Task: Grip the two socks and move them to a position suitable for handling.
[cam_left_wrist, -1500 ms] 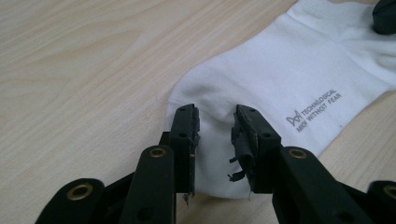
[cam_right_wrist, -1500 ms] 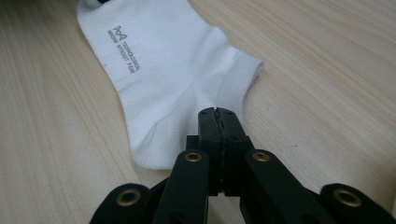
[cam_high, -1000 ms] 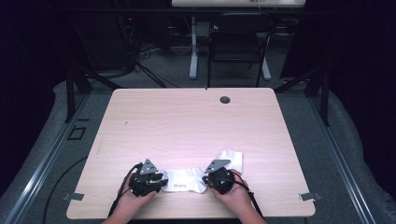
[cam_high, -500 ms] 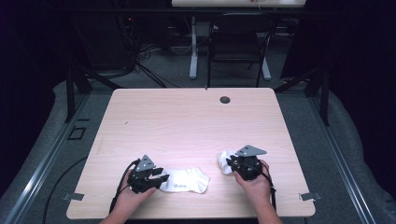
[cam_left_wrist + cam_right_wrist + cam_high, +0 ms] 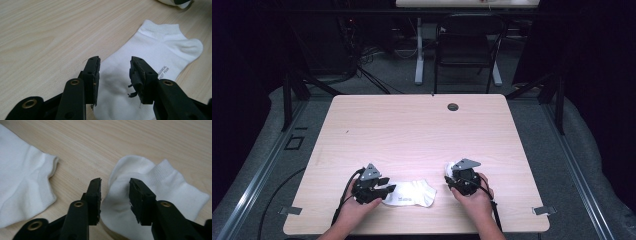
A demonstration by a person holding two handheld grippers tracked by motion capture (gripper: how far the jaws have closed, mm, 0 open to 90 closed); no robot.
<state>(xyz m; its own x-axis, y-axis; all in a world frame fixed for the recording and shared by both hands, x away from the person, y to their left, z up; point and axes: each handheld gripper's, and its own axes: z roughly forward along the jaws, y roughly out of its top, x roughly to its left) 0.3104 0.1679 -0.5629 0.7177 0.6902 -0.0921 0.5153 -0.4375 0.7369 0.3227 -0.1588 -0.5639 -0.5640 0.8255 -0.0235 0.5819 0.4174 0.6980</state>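
Basically: light wood table (image 5: 412, 130), dark room w/ chair (image 5: 464, 47) behind. Flat sock (image 5: 409, 192) lies near front edge, long axis left-right, under spread left gripper (image 5: 384, 189). Right gripper (image 5: 451, 181), jaws just opening, over crumpled sock (image 5: 155, 187).

White flat sock (image 5: 409, 193) with small grey lettering near its edge, a second white sock (image 5: 150, 195) crumpled beside it, both on the pale wood-grain table (image 5: 412, 130); black left gripper (image 5: 113, 75), black right gripper (image 5: 115, 195).
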